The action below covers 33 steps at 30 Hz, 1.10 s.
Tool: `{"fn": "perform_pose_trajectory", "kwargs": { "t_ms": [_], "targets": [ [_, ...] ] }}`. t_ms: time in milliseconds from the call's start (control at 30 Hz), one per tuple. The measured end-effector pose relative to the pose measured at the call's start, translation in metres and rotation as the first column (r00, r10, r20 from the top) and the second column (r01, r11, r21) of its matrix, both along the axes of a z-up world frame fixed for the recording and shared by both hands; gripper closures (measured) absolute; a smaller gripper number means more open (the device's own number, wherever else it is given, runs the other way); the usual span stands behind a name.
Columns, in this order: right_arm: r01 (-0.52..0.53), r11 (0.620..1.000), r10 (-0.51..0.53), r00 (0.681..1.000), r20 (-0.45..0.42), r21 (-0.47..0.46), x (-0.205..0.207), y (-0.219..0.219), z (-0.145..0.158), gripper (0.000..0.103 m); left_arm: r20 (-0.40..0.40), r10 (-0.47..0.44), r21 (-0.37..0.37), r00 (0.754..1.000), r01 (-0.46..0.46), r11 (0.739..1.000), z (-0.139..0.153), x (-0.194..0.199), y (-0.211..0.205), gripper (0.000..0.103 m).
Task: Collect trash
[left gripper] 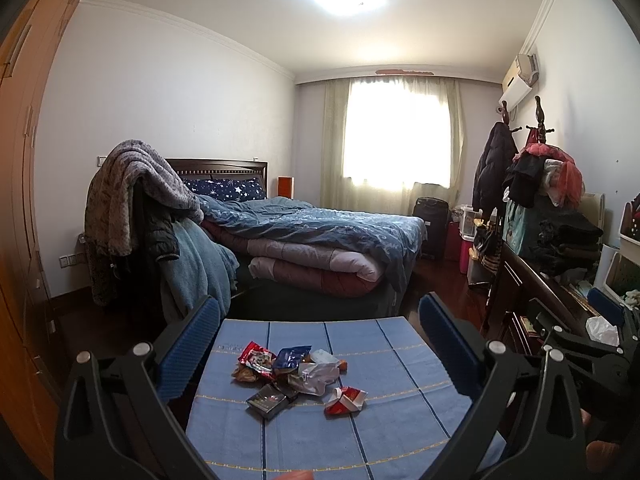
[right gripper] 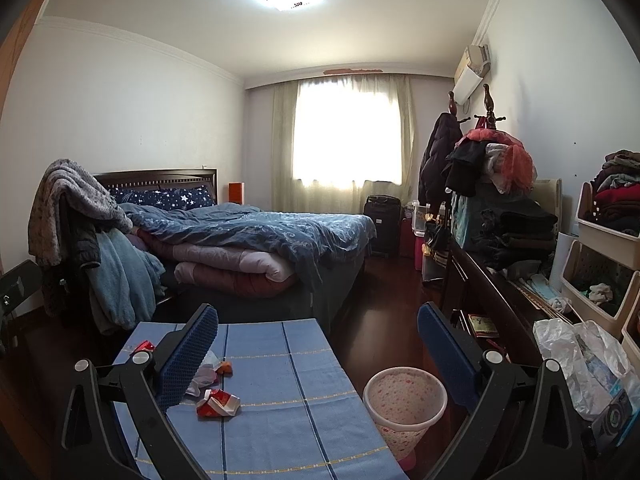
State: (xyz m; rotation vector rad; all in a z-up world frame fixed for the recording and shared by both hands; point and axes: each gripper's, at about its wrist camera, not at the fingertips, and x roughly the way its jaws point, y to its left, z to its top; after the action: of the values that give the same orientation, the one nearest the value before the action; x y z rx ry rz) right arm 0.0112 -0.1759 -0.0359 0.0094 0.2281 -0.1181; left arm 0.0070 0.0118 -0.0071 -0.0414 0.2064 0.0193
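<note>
A pile of trash lies mid-table on the blue striped cloth [left gripper: 360,440]: a red snack wrapper [left gripper: 256,360], a blue wrapper [left gripper: 292,356], clear plastic [left gripper: 316,376], a dark cigarette box [left gripper: 267,400] and a crumpled red-and-white wrapper [left gripper: 345,400]. My left gripper [left gripper: 320,348] hovers open above the near side of the pile, holding nothing. My right gripper [right gripper: 318,354] is open and empty too, over the table's right part. The red-and-white wrapper [right gripper: 218,402] lies just right of its left finger [right gripper: 188,356]. A pink speckled waste bin [right gripper: 404,404] stands on the floor right of the table.
Beyond the table is a bed [left gripper: 320,232] heaped with quilts, and a chair draped in blankets [left gripper: 132,208] to its left. A dark dresser [right gripper: 492,300] piled with clothes and a white plastic bag [right gripper: 576,360] runs along the right. Wardrobe doors [left gripper: 24,160] line the left.
</note>
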Motion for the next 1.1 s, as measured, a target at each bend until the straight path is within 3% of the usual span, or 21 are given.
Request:
{"fn": "perform_pose_trajectory", "kwargs": {
  "t_ms": [800,933,1100],
  "targets": [
    [0.013,1.0,-0.014,0.998,-0.056,-0.019,0.042,0.001,-0.023,0.003,-0.044,-0.011,-0.011,0.999,0.01,1.0,-0.025,0.031,0.009,0.003],
    [-0.016,1.0,0.015,0.996,-0.093,-0.018,0.062,0.003,-0.045,0.003,-0.075,0.03,-0.024,0.997,-0.032,0.999,-0.045,0.048,0.022,0.003],
    [-0.127,0.991,0.135,0.957,-0.257,0.046,0.112,0.011,-0.1,0.003,-0.226,0.069,-0.034,0.972,-0.079,0.996,-0.101,0.095,0.044,0.003]
  ]
}}
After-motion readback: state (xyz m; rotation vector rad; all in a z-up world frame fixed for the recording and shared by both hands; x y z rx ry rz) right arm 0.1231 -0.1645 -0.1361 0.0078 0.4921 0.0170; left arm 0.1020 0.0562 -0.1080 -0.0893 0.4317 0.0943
